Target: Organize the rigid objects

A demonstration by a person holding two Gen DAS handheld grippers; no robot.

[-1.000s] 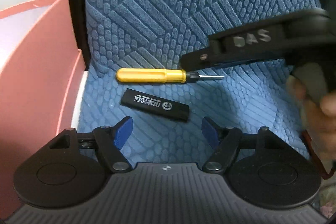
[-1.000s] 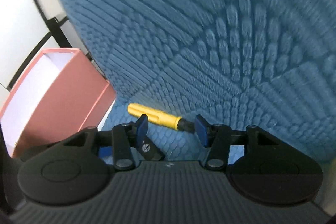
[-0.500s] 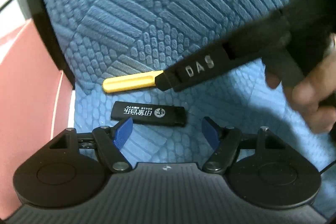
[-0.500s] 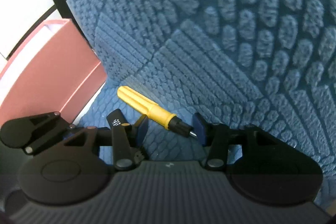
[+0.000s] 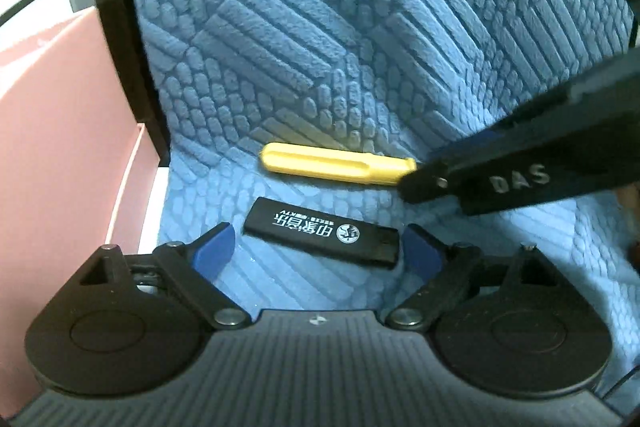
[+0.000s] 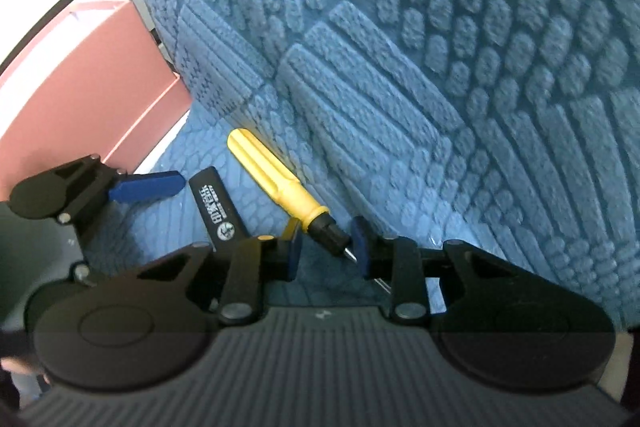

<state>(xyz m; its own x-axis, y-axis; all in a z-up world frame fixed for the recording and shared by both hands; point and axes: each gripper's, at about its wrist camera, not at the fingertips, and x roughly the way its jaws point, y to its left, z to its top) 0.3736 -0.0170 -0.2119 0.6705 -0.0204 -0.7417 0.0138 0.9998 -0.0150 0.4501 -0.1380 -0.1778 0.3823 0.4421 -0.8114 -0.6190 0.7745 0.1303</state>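
Observation:
A yellow-handled screwdriver (image 5: 336, 167) (image 6: 276, 179) lies on the blue cushion where the seat meets the backrest. Just in front of it is a black bar with white print (image 5: 320, 235) (image 6: 218, 203). My left gripper (image 5: 316, 251) hangs low over the bar. Its jaws are opening, with the bar's ends between the blue pads and untouched. My right gripper (image 6: 327, 249) is closing around the screwdriver's black neck and metal tip. The right pad is at the tip and the left pad is still apart. In the left wrist view the right gripper's black arm (image 5: 500, 183) covers the screwdriver's tip.
A pink open box (image 5: 60, 147) (image 6: 92, 99) stands to the left, beside the seat. A black chair frame (image 5: 120, 27) runs between the box and the textured blue cushion (image 5: 360, 27). The backrest rises right behind the screwdriver. The left gripper's blue finger (image 6: 144, 185) shows beside the bar.
My left gripper has sunk closer to the black bar and its jaws have widened. The right gripper has rolled, and its jaws have narrowed around the screwdriver's neck.

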